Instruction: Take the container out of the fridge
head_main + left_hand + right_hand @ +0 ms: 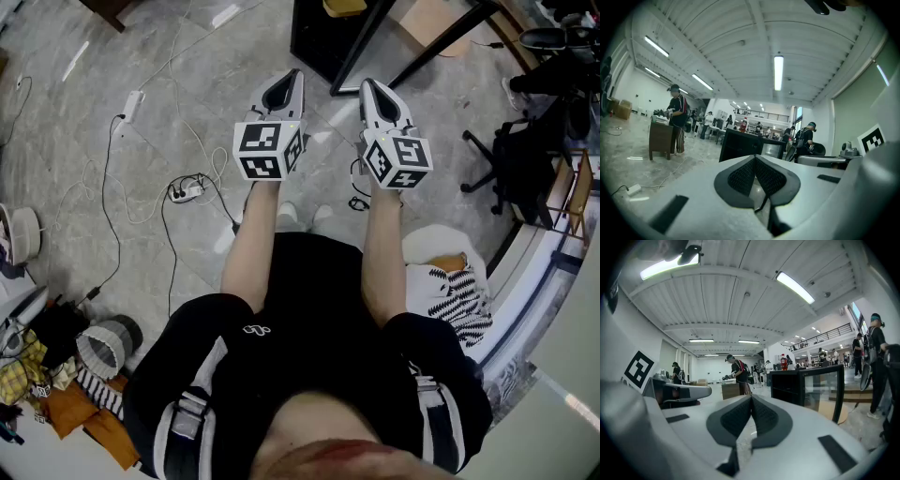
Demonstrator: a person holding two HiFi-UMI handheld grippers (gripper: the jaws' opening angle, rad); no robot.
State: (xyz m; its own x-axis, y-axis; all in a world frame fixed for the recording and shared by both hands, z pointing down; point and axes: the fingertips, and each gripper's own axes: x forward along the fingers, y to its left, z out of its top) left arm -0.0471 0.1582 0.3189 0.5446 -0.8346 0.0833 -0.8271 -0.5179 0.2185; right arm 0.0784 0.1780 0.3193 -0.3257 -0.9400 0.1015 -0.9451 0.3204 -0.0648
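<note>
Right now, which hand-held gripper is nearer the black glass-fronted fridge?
The right hand-held gripper: the black glass-fronted fridge looms beside it, but sits farther ahead of the left hand-held gripper.

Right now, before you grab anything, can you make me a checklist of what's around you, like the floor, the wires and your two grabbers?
Surface: grey marbled floor; no table in view.
Job's things: black glass-door cabinet, probably the fridge, stands ahead; container not made out.
Clutter: heap of clothes at the left; striped cushion at the right.
Grippers: left gripper and right gripper each have their fingers together, with nothing between them.
Cables: white power strip with cords trailing over the floor.
Surroundings: big hall with ceiling lights; a person stands at a brown cabinet.
</note>
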